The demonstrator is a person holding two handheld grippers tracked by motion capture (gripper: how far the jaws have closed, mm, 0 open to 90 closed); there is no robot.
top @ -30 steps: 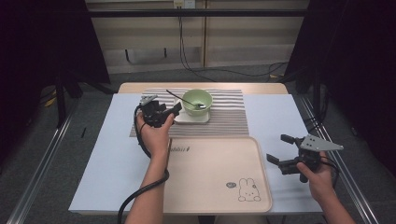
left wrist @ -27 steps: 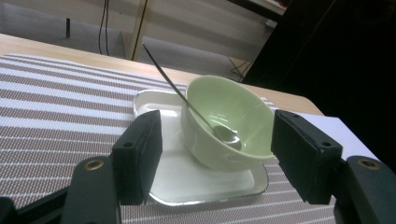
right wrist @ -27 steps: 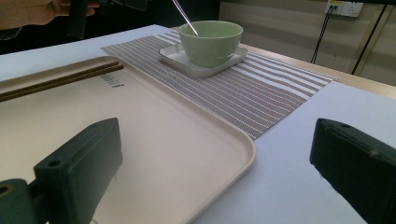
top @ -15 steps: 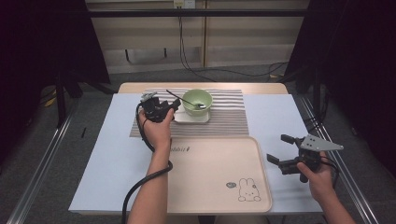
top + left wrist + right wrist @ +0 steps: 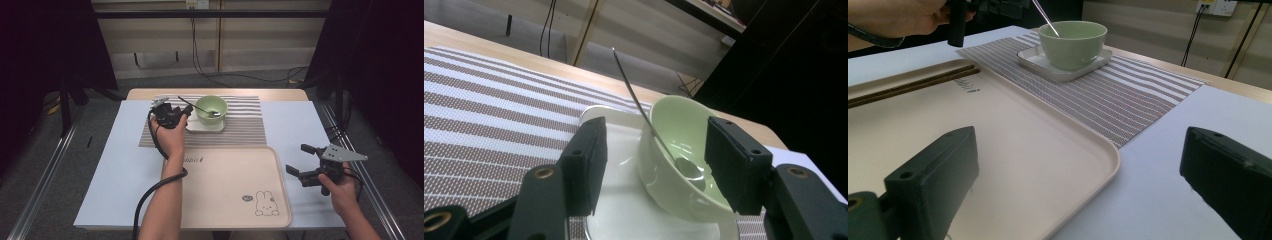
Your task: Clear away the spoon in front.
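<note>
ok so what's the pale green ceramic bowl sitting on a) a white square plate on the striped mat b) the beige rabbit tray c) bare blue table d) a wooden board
a: the pale green ceramic bowl stands on a white square plate, which lies on the striped placemat, beyond the beige rabbit tray.

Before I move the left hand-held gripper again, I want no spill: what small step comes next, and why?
Probably ease the left hand-held gripper forward and close gently on the bowl's near rim. Its jaws, which have just been closing, straddle that rim without touching it. The spoon leans inside the bowl, which sits on a white plate, so go slowly.
</note>
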